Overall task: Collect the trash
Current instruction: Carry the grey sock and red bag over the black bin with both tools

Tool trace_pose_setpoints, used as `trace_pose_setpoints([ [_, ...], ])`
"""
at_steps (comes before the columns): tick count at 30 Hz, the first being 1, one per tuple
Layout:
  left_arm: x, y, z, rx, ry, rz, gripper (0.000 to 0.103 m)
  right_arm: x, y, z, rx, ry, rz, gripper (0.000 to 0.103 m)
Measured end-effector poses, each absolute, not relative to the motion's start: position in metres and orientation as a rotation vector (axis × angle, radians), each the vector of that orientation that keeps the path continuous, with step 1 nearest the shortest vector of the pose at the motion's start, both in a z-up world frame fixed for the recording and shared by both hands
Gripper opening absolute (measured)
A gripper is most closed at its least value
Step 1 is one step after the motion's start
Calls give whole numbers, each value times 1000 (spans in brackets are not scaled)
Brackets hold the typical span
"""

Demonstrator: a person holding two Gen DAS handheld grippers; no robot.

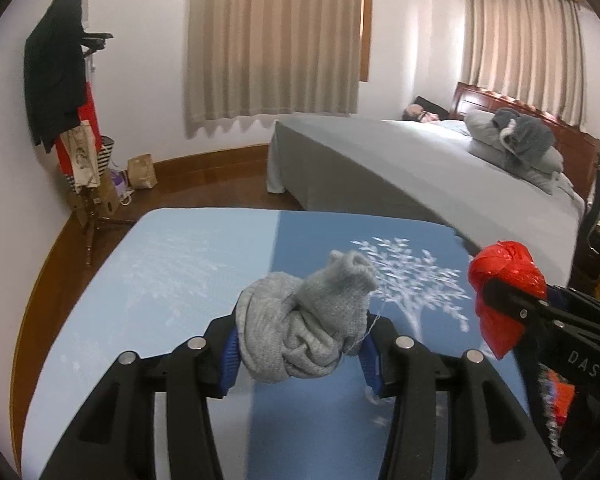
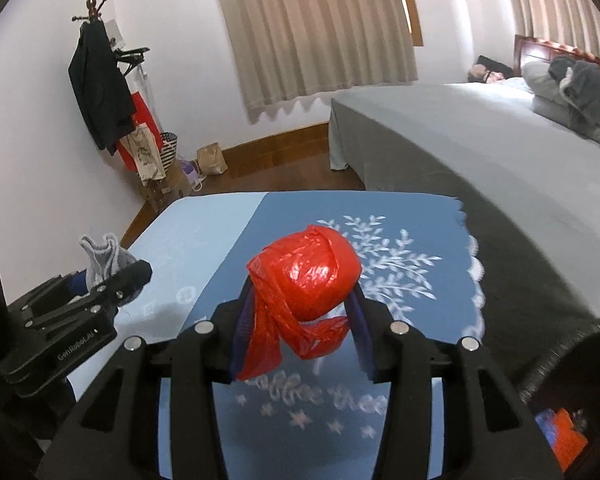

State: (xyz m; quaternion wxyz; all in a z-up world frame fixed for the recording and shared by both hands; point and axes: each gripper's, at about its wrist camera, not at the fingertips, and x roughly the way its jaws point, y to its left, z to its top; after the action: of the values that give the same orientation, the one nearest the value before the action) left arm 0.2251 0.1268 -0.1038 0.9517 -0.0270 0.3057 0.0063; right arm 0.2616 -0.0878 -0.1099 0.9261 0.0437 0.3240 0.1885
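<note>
A grey sock (image 1: 304,328) is gripped between the left gripper (image 1: 300,344) jaws, a red bag (image 2: 304,296) between the right gripper (image 2: 300,320) jaws; both grips should be kept firm above the counter (image 1: 180,280).

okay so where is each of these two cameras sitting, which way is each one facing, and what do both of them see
Left wrist: sits on the left gripper, looking forward over its fingers and the gray sock bundle toward the curtains; the right gripper shows at right.
Right wrist: sits on the right gripper, looking over the red plastic bag; the left gripper shows at left.
Shared: blue cloth, gray bed, coat rack.
</note>
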Motion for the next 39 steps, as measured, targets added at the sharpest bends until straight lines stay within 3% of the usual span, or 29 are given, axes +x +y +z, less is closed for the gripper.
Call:
trace_pose_setpoints([
  [39,137,-63,-65,65,561,-356,49,111,-265,-77,150,550,116,43],
])
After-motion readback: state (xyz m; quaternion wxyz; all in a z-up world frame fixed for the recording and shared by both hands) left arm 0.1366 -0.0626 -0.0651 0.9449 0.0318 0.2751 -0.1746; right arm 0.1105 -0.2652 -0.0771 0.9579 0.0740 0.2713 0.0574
